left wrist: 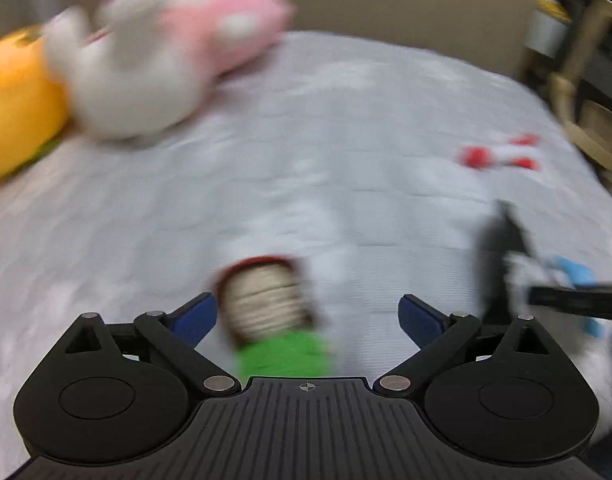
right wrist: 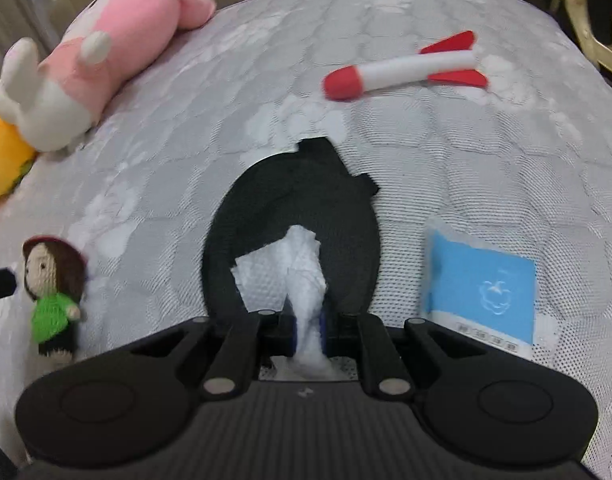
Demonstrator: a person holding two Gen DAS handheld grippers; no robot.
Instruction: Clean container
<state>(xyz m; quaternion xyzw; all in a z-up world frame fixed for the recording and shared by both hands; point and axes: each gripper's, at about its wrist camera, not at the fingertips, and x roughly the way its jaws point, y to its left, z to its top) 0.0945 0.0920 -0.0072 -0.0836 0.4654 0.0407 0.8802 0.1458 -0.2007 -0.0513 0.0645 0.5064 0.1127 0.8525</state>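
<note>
A black oval container [right wrist: 294, 208] lies on the grey quilted bed, just ahead of my right gripper [right wrist: 308, 330]. The right gripper is shut on a white tissue [right wrist: 302, 276], which reaches into the container's open middle. In the left wrist view the container [left wrist: 502, 248] shows blurred at the right edge, with the tissue [left wrist: 522, 280] beside it. My left gripper [left wrist: 308, 316] is open and empty, low over the bed, with a knitted doll [left wrist: 274, 312] in a green top between its fingers, not gripped. The left view is motion-blurred.
A pink and white plush rabbit [right wrist: 86, 68] and a yellow plush [right wrist: 2, 160] lie at the far left. A red and white toy rocket [right wrist: 406, 68] lies at the far right. A blue tissue packet [right wrist: 482, 288] lies right of the container. A cardboard wall [left wrist: 386, 0] backs the bed.
</note>
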